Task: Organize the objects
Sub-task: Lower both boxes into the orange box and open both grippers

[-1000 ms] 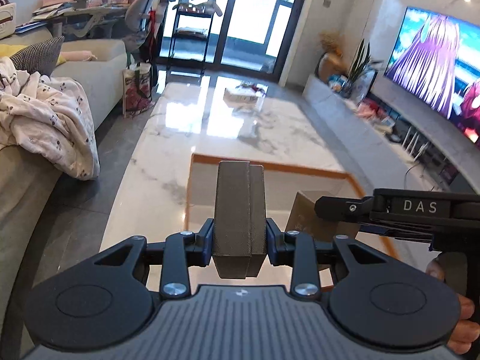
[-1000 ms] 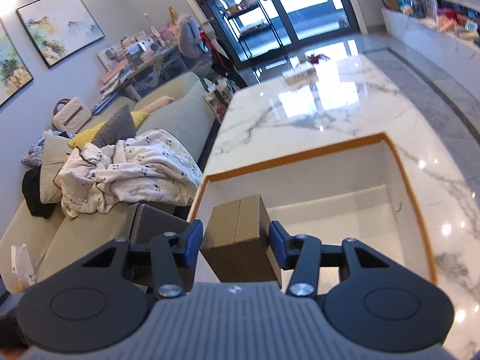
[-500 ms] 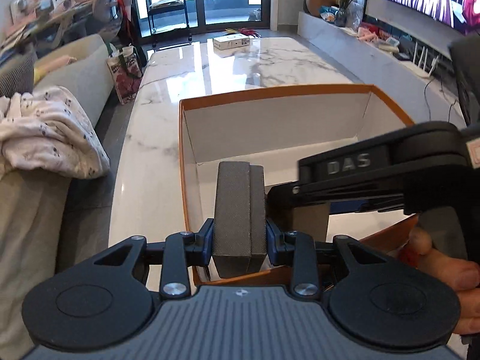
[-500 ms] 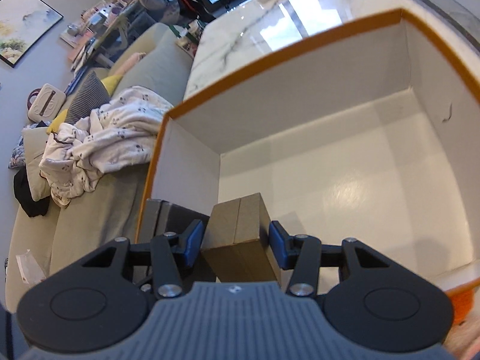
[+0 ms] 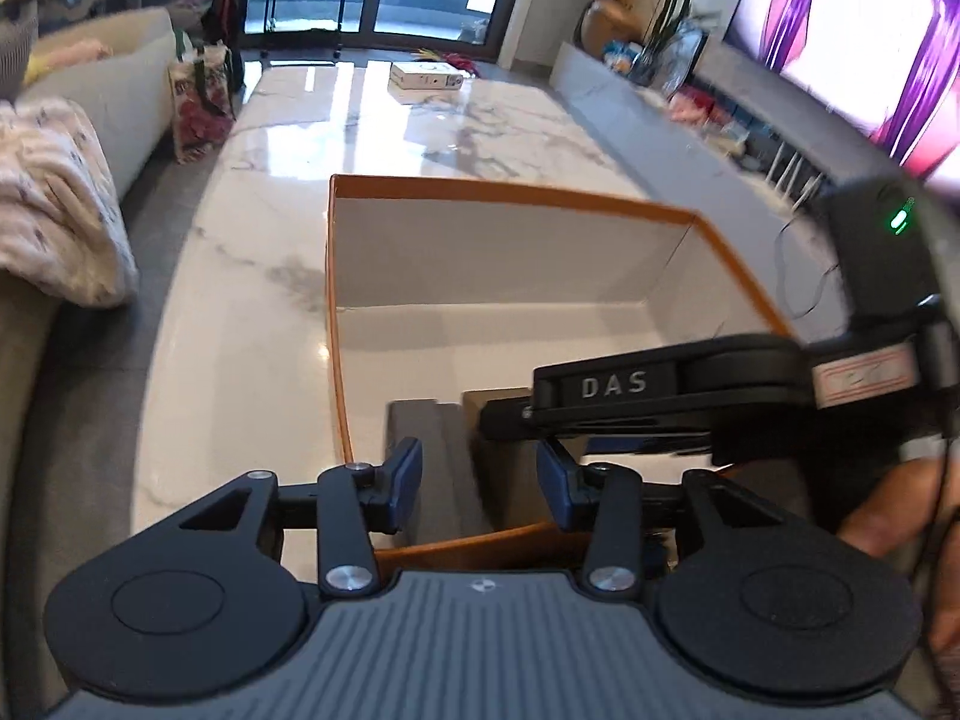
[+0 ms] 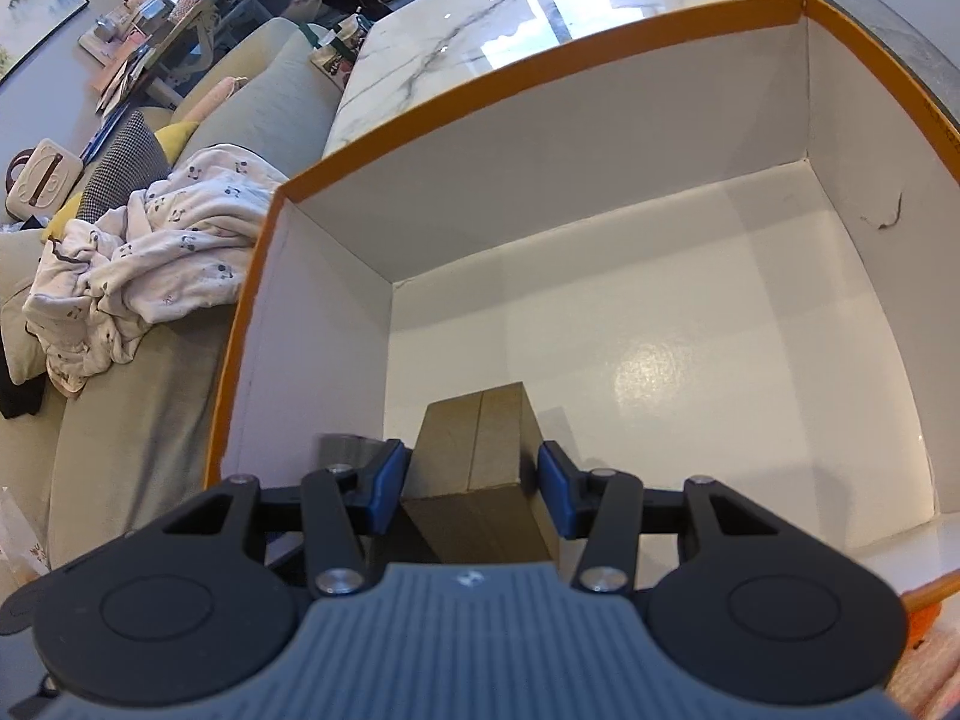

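An orange-rimmed box (image 5: 510,192) with white inner walls stands on the marble table. In the left wrist view my left gripper (image 5: 477,480) is open, its pads apart; a grey block (image 5: 441,468) stands between them on the box floor by the left wall, clear of the right pad. A brown block (image 5: 498,414) stands right beside it, under my right gripper's arm. In the right wrist view my right gripper (image 6: 471,489) is open around the brown block (image 6: 474,450), with small gaps at both pads. The grey block's corner (image 6: 345,447) shows to its left. The box (image 6: 540,66) fills this view.
A white carton (image 5: 426,78) lies at the far end of the marble table (image 5: 258,300). A sofa with a crumpled blanket (image 6: 144,252) runs along the left. A TV (image 5: 852,48) and low shelf stand on the right. The person's hand (image 5: 888,516) holds the right gripper.
Both grippers came down into the box and opened. The grey block and the brown block now stand side by side on the box floor, no longer clamped.
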The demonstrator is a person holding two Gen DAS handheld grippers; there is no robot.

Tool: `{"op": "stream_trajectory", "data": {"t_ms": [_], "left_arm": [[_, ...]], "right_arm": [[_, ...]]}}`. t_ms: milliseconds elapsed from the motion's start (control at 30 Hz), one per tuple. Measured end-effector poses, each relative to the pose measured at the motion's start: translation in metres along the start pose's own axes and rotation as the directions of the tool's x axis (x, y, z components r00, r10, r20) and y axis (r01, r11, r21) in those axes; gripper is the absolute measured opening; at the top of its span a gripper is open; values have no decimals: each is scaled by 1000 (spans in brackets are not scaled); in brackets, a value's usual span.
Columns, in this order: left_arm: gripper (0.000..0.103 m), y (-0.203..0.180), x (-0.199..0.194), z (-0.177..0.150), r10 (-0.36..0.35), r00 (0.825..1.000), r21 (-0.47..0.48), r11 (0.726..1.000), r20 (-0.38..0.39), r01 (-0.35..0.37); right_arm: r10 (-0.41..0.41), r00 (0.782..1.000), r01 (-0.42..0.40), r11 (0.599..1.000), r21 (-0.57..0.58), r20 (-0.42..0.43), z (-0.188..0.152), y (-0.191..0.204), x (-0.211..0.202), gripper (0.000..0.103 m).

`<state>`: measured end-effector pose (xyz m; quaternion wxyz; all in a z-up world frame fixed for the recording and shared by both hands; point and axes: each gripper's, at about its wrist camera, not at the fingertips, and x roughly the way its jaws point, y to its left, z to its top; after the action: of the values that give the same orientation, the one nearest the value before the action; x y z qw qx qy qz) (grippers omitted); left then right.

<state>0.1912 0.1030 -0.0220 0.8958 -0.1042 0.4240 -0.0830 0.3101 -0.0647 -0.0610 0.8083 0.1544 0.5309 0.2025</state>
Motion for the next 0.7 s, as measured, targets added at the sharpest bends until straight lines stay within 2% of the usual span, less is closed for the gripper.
{"op": "stream_trajectory", "data": {"t_ms": [100, 267, 300, 333, 400, 467, 633, 700], "left_arm": [[52, 12, -13, 2, -22, 999, -47, 999, 26, 23], [51, 22, -25, 1, -63, 997, -63, 996, 47, 66], [50, 24, -27, 1, -68, 996, -65, 995, 55, 71], [50, 26, -28, 1, -75, 995, -70, 994, 65, 79], [55, 32, -34, 1, -57, 993, -95, 993, 103, 67], [56, 41, -38, 2, -12, 993, -137, 990, 120, 29], [56, 80, -39, -2, -19, 989, -340, 938, 143, 67], [56, 88, -36, -3, -13, 991, -374, 925, 132, 62]], "right_arm": [[-10, 1000, 10, 1000, 1, -6, 1, 3, 0, 51], [27, 999, -26, 999, 26, -42, 3, 7, 0, 50], [28, 999, -27, 999, 23, -42, 2, 8, -2, 49], [21, 999, -21, 1000, 20, -42, 2, 8, -4, 41], [3, 999, -3, 1000, 9, -52, 3, 9, -5, 39], [-13, 998, 13, 1000, -3, -67, 2, 9, -3, 38], [-33, 996, 29, 999, -46, -87, -2, 15, 3, 37], [-47, 994, 43, 998, -44, -94, -3, 18, 4, 31]]}}
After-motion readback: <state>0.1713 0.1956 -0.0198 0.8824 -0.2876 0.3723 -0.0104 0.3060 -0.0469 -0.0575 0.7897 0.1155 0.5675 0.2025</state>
